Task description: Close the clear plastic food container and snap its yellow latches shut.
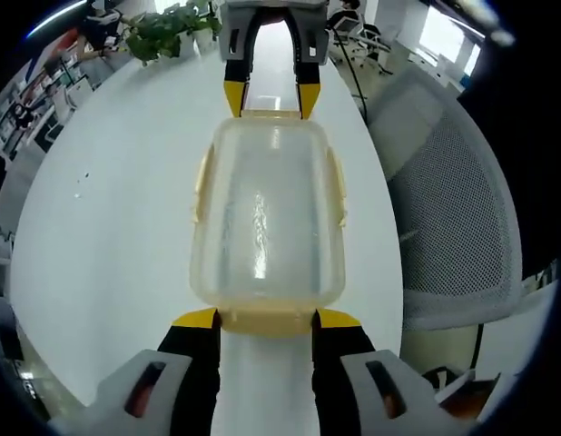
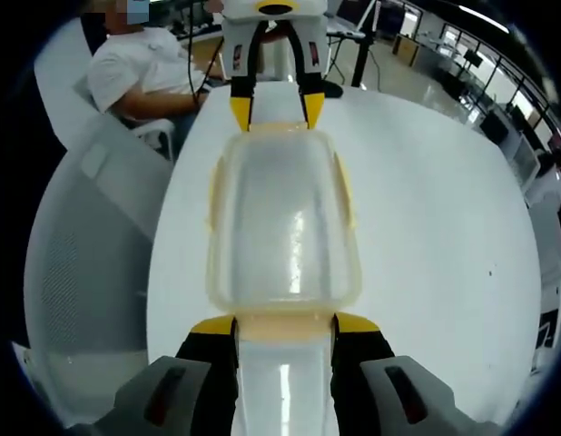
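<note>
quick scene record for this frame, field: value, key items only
container: clear plastic food container on the white table, lid on top
latches: yellow end latch at the near end, another at the far end; whether snapped, cannot tell
left hand-held gripper: open, jaws at the near end latch
right hand-held gripper: open, jaws at the opposite end latch
surroundings: mesh chair, plant, seated person

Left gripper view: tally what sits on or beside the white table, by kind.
Clear food container: 1
Grippers at its ends: 2, left gripper, right gripper
Potted plant: 1
Mesh chair: 1
Total: 5
</note>
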`<state>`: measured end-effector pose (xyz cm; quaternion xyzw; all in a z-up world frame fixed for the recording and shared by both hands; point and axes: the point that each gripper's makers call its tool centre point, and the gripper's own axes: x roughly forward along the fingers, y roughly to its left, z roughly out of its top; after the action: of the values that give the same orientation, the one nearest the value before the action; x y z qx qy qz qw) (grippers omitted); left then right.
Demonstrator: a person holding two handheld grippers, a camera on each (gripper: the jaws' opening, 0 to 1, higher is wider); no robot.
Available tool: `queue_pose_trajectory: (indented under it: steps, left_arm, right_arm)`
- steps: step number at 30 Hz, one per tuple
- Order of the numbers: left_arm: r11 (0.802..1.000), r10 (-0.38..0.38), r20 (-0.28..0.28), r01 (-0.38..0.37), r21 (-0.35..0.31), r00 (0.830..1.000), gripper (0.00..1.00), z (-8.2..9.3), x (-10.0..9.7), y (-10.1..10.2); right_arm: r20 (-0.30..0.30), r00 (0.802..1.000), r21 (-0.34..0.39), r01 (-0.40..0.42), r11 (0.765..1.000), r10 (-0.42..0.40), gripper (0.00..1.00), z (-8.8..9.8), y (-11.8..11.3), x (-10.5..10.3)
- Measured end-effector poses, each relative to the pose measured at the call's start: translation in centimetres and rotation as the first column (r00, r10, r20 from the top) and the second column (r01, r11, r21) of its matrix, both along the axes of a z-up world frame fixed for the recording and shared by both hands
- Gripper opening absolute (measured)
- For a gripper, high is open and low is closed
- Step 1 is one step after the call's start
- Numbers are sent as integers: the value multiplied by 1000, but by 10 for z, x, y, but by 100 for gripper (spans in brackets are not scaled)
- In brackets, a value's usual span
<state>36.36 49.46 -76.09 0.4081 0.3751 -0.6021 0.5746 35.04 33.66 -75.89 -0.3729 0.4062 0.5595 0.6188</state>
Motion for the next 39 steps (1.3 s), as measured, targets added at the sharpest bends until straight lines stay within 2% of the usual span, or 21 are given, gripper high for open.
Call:
queue_pose_trajectory:
  steps: [27,39]
  left_arm:
    - [1000,4,-2,-4,-2,1000,38,0,-11,-44]
    - [1000,-2,-2,2,-1,1000,38,-2,-9,-65]
  right_arm:
    - [-3,1000,-24,-4,1000,4,38,0,-44,-10]
    - [-7,1000,-25,8,1000,-8,38,0,-66,-11]
